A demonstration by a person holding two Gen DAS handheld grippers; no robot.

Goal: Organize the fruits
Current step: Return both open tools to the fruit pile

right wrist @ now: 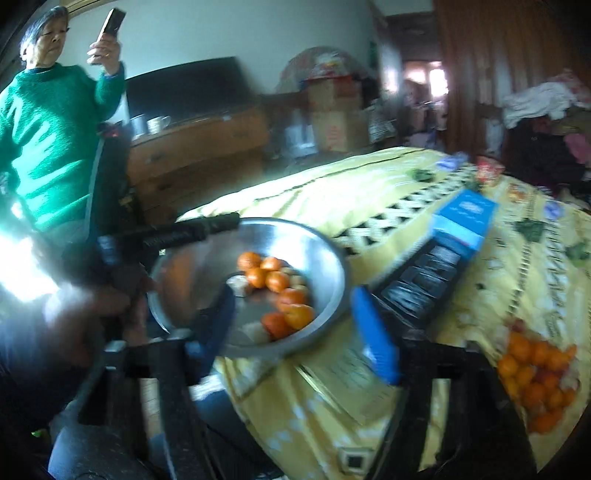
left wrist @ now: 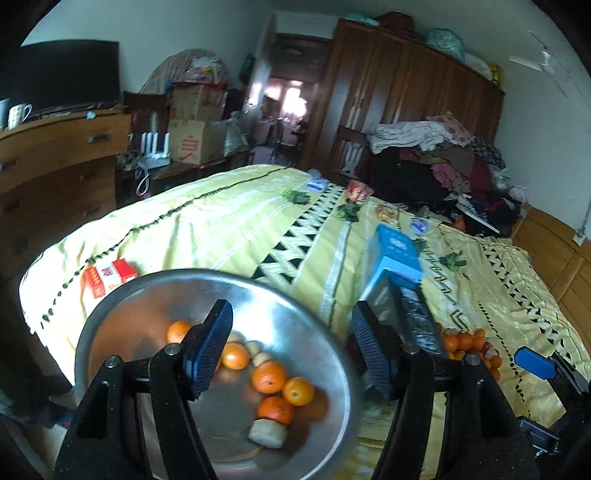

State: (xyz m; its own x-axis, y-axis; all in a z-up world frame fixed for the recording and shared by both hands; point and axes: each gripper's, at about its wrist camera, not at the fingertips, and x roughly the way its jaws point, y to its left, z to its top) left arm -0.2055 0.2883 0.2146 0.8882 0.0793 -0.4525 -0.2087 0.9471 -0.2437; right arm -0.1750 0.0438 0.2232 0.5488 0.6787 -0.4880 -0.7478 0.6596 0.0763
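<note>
Black arms with blue ribbed pads fill the bottom of the left wrist view: the left gripper (left wrist: 291,354) is seen spread apart above a steel bowl (left wrist: 122,306), with nothing pinched between its pads. Several oranges (left wrist: 269,376) and a few pale, peeled-looking pieces (left wrist: 266,432) are held in the bowl, which is set at the near edge of a bed covered by a yellow patterned bedspread (left wrist: 229,218). Just right of the bowl a long box with a blue end (left wrist: 397,254) is laid on the bedspread; its printing is too blurred to be read. A red and white carton (left wrist: 107,277) is seen just beyond the bowl's far-left rim, marked with writing that cannot be made out. More oranges are heaped in a pile (left wrist: 471,347) on the bedspread to the right of the long box. Cardboard boxes with red characters (left wrist: 192,142) are stacked past the foot of the bed.

In the right wrist view the right gripper (right wrist: 299,332) is shown wide apart and empty, its left finger in front of the bowl (right wrist: 325,258), its right finger in front of the near end of the box. The orange pile (right wrist: 535,376) is seen well to the right. A person in a green sweater (right wrist: 48,147) is standing at the left, a phone (right wrist: 110,26) raised in one hand.
</note>
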